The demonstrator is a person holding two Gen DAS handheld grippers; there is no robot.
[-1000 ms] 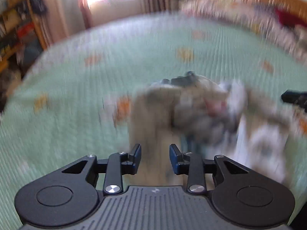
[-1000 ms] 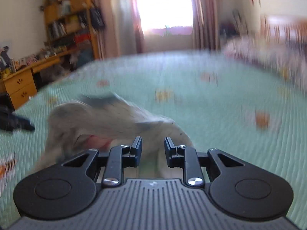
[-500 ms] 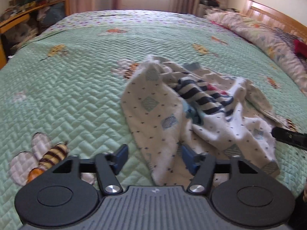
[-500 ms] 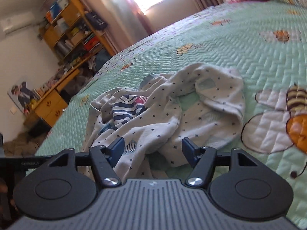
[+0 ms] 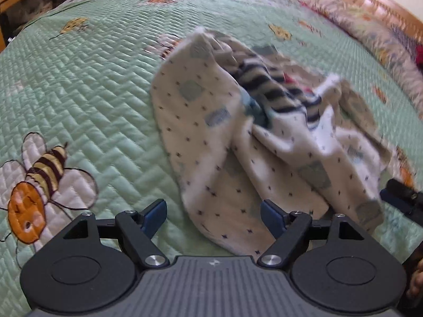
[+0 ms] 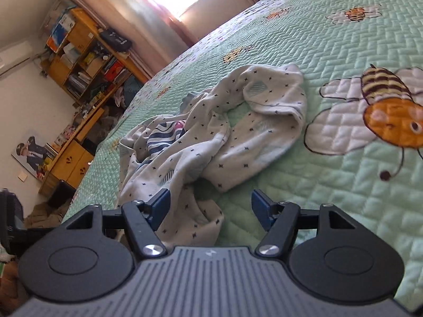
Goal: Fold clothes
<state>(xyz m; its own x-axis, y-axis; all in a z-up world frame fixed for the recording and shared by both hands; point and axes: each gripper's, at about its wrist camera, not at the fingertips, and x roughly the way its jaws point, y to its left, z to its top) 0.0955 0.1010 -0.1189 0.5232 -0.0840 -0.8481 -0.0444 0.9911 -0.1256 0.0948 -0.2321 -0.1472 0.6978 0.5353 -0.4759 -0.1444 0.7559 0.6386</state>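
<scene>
No readable text, labels or numbers anywhere.

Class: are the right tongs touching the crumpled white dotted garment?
Cannot tell: in the right wrist view the open right tongs straddle the garment, one pad overlapping cloth, no clear gap.

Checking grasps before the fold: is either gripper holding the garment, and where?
Nothing is held. The garment lies loose on the bed; left gripper opening, right gripper open.
</scene>
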